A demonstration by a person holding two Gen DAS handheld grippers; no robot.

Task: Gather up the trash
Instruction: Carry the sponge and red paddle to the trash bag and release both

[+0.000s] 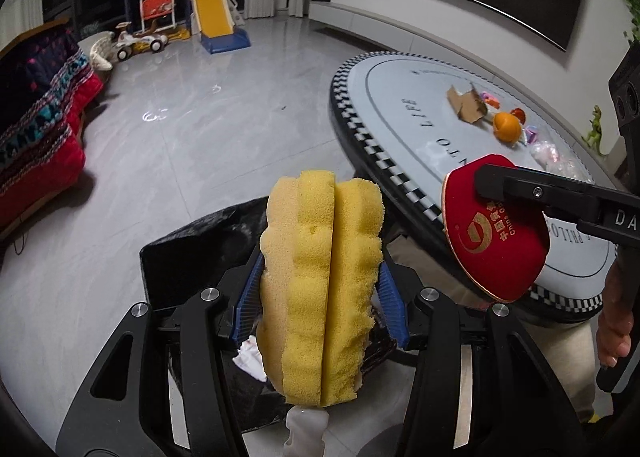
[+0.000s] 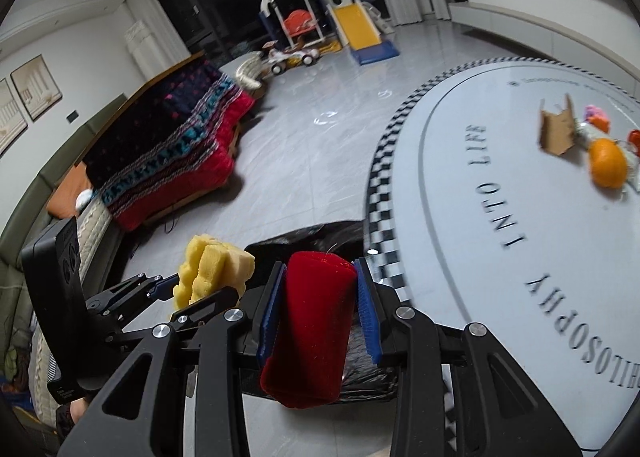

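My left gripper (image 1: 322, 257) is shut on a folded yellow sponge (image 1: 320, 289), held over the open black trash bag (image 1: 192, 257) on the floor. My right gripper (image 2: 316, 297) is shut on a red velvet piece with gold print (image 2: 308, 333), also above the bag (image 2: 308, 241) beside the table edge. The red piece (image 1: 492, 233) and the right gripper's fingers (image 1: 520, 189) show in the left wrist view; the sponge (image 2: 212, 273) shows in the right wrist view. On the round table (image 1: 400, 97) lie a torn cardboard piece (image 1: 466, 103), an orange (image 1: 507, 127) and small wrappers (image 1: 532, 135).
A sofa with a red and dark quilt (image 1: 36, 109) stands at the left. A toy swing, slide and toy car (image 1: 180, 17) stand at the far end of the grey floor. White paper (image 1: 250, 357) lies inside the bag.
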